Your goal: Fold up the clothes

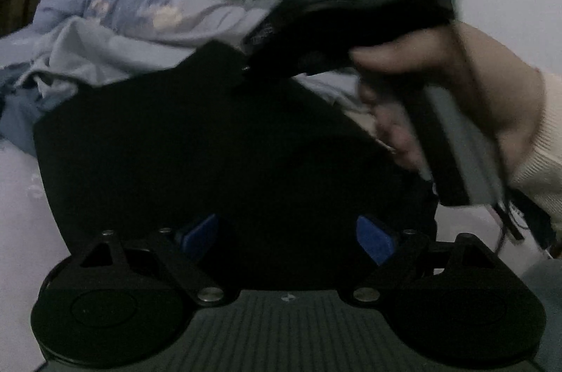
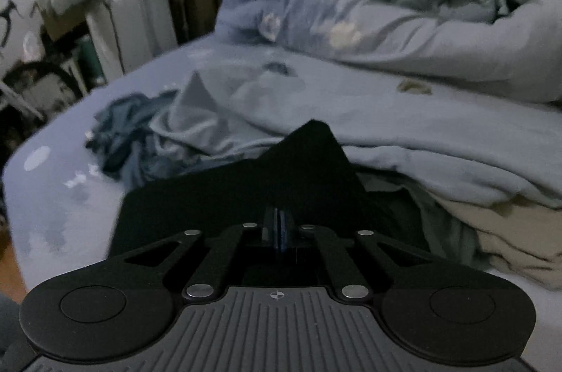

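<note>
Black garment [image 2: 309, 168]: soft, light, limp; right gripper [image 2: 277, 224] pinched on its raised corner, left gripper [image 1: 286, 235] wide, holding nothing.

The left wrist camera sits just behind its own open fingers [image 1: 198, 233], angled down at a black garment [image 1: 210, 144] spread close beneath it, on the bed. It faces the rumpled blue duvet [image 1: 116, 3], and the right gripper [image 1: 246, 65] with the hand [image 1: 456, 91] holding it crosses its upper right. The right wrist camera looks along its closed fingers [image 2: 277, 224], also tilted down, from low and close over the same black garment [image 2: 312, 158]. It faces across the bed sheet [image 2: 351, 98] to the duvet [image 2: 316, 3]. Both views share the garment and the duvet.
</note>
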{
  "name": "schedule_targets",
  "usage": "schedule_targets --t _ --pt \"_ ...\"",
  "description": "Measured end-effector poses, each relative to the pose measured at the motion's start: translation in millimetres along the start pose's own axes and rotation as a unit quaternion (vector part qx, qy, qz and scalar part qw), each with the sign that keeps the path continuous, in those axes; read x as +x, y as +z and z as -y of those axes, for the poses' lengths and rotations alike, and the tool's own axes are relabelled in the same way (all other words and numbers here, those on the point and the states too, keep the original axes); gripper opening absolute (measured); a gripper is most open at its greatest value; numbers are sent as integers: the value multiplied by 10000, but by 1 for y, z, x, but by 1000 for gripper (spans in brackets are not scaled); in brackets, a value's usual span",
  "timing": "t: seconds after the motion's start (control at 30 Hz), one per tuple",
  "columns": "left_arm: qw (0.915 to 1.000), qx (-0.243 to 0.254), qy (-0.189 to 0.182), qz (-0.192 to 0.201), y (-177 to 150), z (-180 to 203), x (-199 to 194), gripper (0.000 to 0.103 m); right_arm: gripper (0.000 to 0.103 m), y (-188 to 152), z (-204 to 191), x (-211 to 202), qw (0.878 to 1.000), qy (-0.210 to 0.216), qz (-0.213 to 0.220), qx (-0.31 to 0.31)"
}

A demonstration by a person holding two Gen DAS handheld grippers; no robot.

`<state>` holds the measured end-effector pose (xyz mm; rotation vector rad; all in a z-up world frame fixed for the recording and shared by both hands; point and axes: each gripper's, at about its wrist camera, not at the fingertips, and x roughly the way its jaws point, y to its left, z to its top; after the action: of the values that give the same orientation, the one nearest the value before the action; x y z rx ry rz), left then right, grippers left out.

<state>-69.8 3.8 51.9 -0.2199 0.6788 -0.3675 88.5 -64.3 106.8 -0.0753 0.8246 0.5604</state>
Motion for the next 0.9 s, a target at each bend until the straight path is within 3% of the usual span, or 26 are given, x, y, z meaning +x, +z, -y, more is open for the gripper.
schedule_targets --t 0.13,0.23,0.37,0.53,0.63,0.7,0.8,0.9 --pt "9996 -26 -55 -276 4 -6 12 91 0 -13 14 40 9987 19 -434 270" --pt "9996 -67 -97 -261 9 -8 9 91 0 -18 20 37 9983 172 -373 402" --pt "9996 -288 -23 37 23 -17 -9 90 2 -25 19 -14 9998 35 44 216" --pt "9975 -357 290 545 46 -35 -23 90 5 -73 29 -85 9984 -226 368 360" --pt "9974 -287 569 341 54 -47 -5 79 5 -106 24 -107 9983 -384 375 241" --pt "9969 -299 733 36 53 -51 10 57 5 -122 19 -107 9984 -490 257 87" --pt "9960 -299 842 -58 44 -60 23 46 0 -137 27 -93 9980 -559 154 260" --pt "9959 -577 697 18 44 -71 17 42 0 -150 46 -76 9967 -306 93 751"
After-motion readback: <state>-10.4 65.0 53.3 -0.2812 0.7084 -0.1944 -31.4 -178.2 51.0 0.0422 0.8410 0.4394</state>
